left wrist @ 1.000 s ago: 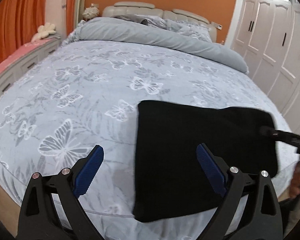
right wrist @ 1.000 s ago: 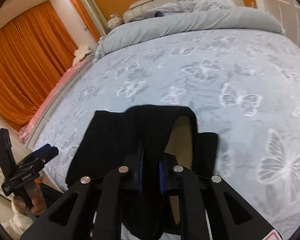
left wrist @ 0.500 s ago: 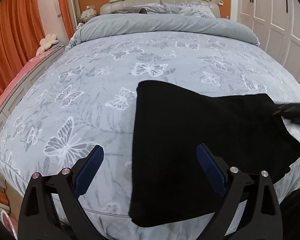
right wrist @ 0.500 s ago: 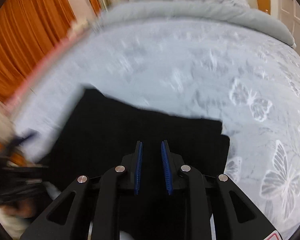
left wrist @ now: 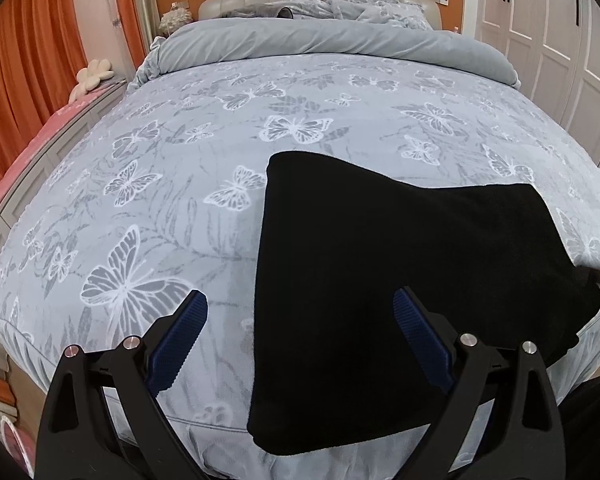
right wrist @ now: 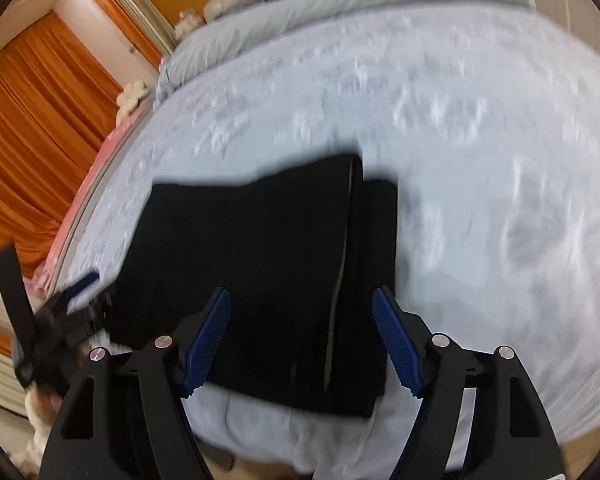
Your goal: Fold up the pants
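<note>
The black pants (left wrist: 400, 272) lie folded into a flat rectangle at the near edge of the bed (left wrist: 180, 168). In the right wrist view the pants (right wrist: 260, 272) show stacked layers with a lighter seam line on the right. My left gripper (left wrist: 300, 340) is open and empty, above the pants' left edge, one finger over the bedspread. My right gripper (right wrist: 302, 344) is open and empty, hovering over the near edge of the pants. The left gripper also shows blurred at the left of the right wrist view (right wrist: 76, 288).
The bed has a grey butterfly bedspread and a rolled grey duvet (left wrist: 332, 44) at the headboard. Orange curtains (left wrist: 28, 64) and a pink bench (left wrist: 32, 136) stand left. White wardrobe doors (left wrist: 560, 40) stand right.
My right gripper opened and let go of the pants, which now lie flat. It pulled back toward the bed edge. My left gripper stayed open and moved little.
</note>
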